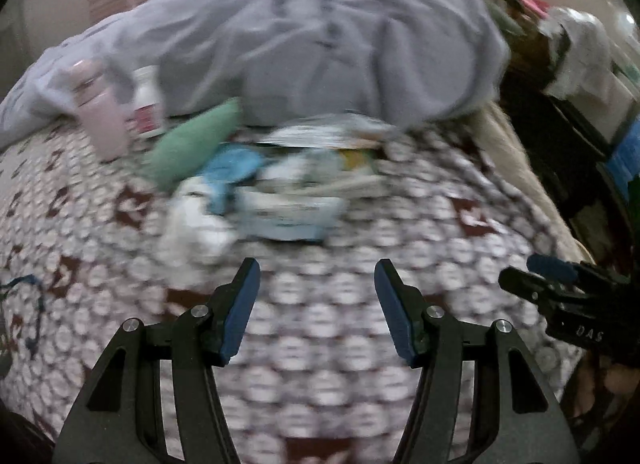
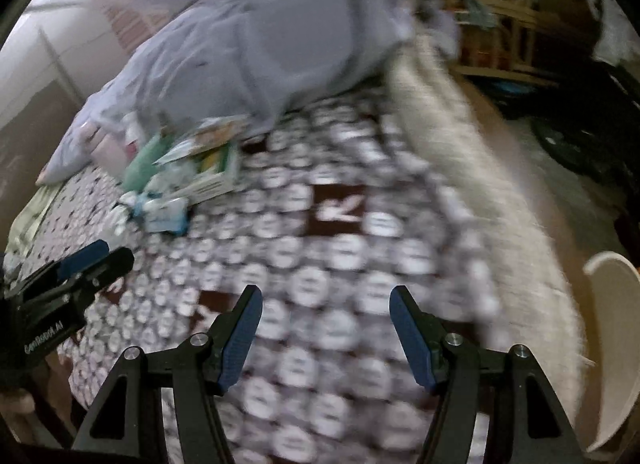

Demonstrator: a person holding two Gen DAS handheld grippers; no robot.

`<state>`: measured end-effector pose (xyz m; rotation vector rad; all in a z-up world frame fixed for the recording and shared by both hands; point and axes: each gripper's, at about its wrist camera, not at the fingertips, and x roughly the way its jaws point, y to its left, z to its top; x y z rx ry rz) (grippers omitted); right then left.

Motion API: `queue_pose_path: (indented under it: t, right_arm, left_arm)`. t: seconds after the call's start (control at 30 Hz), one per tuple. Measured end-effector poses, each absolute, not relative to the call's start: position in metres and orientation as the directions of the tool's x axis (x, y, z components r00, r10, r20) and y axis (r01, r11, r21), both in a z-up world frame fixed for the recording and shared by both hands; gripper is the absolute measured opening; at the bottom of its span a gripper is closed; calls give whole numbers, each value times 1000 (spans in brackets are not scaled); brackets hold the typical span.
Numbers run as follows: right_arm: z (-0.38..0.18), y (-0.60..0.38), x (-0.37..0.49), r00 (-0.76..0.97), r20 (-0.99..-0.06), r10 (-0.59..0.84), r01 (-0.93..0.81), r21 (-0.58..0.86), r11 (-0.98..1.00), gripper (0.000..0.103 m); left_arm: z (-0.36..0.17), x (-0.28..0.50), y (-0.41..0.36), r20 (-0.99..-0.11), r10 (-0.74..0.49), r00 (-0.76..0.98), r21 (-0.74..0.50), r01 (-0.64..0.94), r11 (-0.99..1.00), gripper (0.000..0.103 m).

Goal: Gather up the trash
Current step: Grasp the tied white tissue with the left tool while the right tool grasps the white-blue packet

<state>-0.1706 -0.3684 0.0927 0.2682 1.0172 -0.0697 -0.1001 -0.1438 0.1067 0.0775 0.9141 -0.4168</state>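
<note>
Both tongs hang over a bed [image 1: 320, 344] with a brown-and-white patterned cover, and neither holds anything: the left tongs [image 1: 317, 276] stand spread with only the cover showing between the blue pads, and the right tongs [image 2: 326, 304] are spread the same way over bare cover. The trash [image 1: 272, 191] lies in a loose heap on the bed, just in front of a rumpled grey blanket [image 1: 320, 43]; the blur hides detail, but it looks like pale wrappers, a blue scrap, a white crumpled piece and a flat box or carton. A green pouch [image 1: 192, 143], a pink bottle [image 1: 100, 111] and a small white bottle [image 1: 146, 103] sit beside the heap's left end, and whether they count as trash I cannot tell. From the left tongs the heap is straight ahead and near, its long axis running across the view, left to right. From the right tongs the same heap [image 2: 180, 183] sits well off to the upper left, beyond the left tongs themselves. So the left hand is the nearer one, and I judge a short reach forward and down onto the closest wrapper as its likely move, pads set across the heap's narrow way. A pale rounded rim [image 2: 612, 304] by the bed's right edge may be a bin.
</note>
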Motion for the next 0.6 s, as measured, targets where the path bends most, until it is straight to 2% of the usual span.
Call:
queue_pose_path:
  t: [0.23,0.6]
  right_arm:
    - [79,-325,-121,514,-843,158,100,241,965,64]
    - [58,-313,-44,547,-830,106,219,265,939,64]
  left_arm:
    - [101,-58,-79,-797,-251,549,-137,241,961,58]
    - [85,17,-66,-827,-239,509,-188,150,971,58]
